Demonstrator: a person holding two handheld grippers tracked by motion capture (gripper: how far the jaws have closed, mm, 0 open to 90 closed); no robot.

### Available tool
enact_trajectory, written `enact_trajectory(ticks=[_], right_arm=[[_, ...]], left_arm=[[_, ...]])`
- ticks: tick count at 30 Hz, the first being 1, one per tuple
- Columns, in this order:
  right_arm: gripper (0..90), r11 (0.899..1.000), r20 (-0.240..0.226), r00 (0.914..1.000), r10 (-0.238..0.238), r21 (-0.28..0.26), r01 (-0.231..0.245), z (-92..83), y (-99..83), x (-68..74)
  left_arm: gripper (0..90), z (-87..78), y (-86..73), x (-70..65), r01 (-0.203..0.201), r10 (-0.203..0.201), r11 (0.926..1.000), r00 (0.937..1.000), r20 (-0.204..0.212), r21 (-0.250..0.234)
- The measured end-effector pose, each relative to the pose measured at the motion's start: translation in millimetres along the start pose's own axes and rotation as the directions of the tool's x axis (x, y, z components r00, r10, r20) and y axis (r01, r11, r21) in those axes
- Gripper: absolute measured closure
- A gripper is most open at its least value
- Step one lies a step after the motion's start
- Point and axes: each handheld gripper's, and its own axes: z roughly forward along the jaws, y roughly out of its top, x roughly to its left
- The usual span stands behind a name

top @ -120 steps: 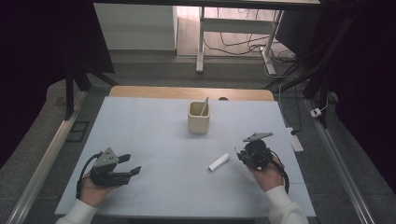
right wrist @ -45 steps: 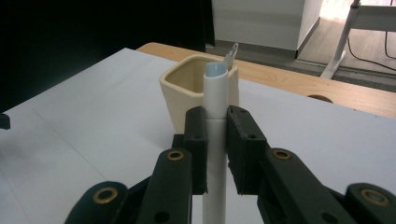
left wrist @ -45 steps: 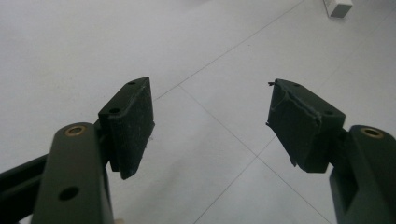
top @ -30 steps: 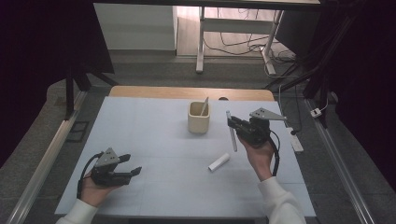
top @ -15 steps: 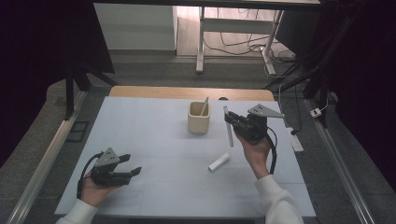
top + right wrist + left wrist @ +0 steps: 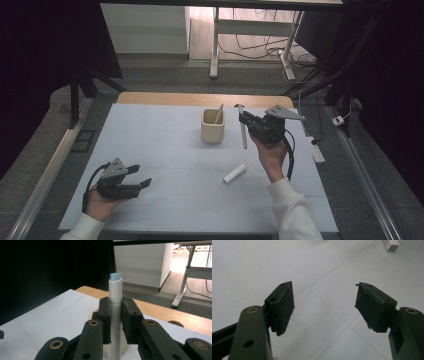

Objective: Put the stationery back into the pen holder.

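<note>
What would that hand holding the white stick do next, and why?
Probably carry it a little left, over the beige cup, then lower it in. The right gripper is shut on the white stick, held upright beside the cup, which already holds one. A white cap lies on the table.

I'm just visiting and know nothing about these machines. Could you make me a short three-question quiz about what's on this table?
1. True or false: the right gripper is shut on a white pen.
2. Which gripper has open jaws with nothing between them: A left, B right?
3. What stands beside the held pen, with another pen inside?

Key: 1 true. 2 A, the left gripper. 3 the beige cup. A white cap lies nearer the person.
</note>
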Motion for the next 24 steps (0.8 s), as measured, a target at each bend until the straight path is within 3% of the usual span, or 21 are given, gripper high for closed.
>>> enact_trajectory(ticks=[11,24], right_arm=[[77.7,1.000,0.005,0.9999,-0.014,-0.025,0.014,11.0,12.8,6.0],[77.6,0.999,-0.004,0.9999,0.009,-0.052,-0.009,22.9,20.5,4.5]], left_arm=[[30.4,-0.9,0.3,-0.9,-0.004,0.004,1.0000,1.0000,0.002,-0.005],[30.4,-0.3,0.0,-0.5,-0.003,0.003,1.0000,1.0000,0.003,-0.002]])
